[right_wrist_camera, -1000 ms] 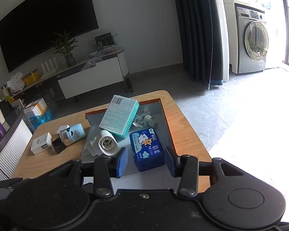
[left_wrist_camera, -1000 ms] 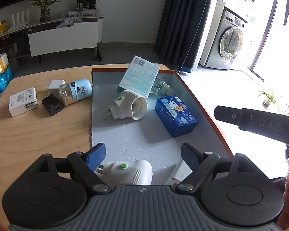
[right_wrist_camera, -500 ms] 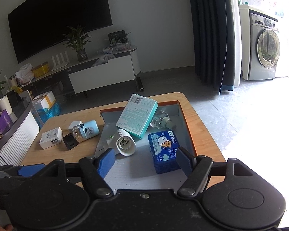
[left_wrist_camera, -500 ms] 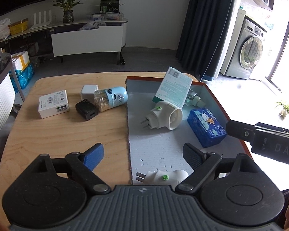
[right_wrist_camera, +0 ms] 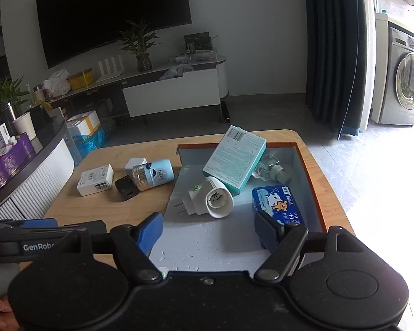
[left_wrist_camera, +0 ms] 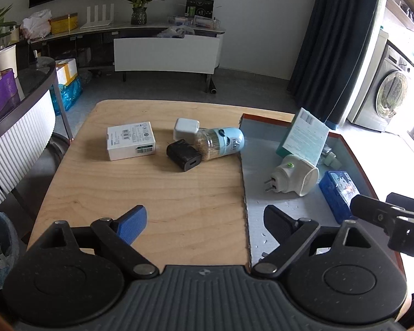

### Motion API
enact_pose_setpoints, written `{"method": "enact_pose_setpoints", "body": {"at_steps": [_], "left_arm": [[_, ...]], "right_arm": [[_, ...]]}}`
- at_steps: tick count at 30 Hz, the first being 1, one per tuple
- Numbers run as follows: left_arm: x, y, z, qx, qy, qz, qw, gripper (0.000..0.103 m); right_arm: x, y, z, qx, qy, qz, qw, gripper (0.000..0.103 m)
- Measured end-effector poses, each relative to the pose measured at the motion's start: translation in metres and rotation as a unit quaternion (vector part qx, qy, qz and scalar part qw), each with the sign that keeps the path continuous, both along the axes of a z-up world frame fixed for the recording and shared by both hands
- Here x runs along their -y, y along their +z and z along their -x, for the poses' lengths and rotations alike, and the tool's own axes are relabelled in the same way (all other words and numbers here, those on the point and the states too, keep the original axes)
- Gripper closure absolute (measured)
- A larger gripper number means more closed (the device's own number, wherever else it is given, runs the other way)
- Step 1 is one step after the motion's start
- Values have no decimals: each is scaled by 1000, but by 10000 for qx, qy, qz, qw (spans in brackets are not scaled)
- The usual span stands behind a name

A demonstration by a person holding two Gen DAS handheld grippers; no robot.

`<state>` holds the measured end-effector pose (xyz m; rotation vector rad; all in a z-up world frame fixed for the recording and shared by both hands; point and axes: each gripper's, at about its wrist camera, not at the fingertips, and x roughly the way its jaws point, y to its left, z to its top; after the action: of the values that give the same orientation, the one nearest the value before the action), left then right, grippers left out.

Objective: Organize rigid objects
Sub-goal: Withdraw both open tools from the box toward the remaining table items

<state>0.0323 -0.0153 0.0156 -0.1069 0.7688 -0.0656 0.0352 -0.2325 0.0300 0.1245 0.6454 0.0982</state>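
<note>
A: Jaws?
B: Left gripper (left_wrist_camera: pixel 204 222) apart over bare table (left_wrist_camera: pixel 157 190), nothing between; right gripper (right_wrist_camera: pixel 208 230) apart, just been widening, over the tray (right_wrist_camera: pixel 307 165).
A: Anything hidden?
B: Blue box (right_wrist_camera: pixel 278 205) at 3 o'clock, part-covered by a finger; bottle (right_wrist_camera: pixel 271 169) half under the teal box (right_wrist_camera: pixel 234 160).

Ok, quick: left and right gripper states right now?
Left gripper: open, nothing between its jaws, which have just been opening.
Right gripper: open, holding nothing, jaws have just been opening.
</note>
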Motion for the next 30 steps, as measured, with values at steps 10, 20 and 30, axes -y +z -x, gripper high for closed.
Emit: {"method": "enact_pose_setpoints", "body": {"at_steps": [10, 20, 30], "left_arm": [[-22, 0, -2, -7, 271, 36, 9996, 9], [-34, 0, -3, -11, 440, 20, 9990, 9], [-48, -2, -7, -36, 601, 50, 9982, 8]], "right_arm": [[-24, -3, -8, -58, 294, 86, 9995, 16], [-41, -5, -12, -90, 496, 114, 9987, 16], [-58, -7, -20, -122, 657, 172, 9976, 16]]}}
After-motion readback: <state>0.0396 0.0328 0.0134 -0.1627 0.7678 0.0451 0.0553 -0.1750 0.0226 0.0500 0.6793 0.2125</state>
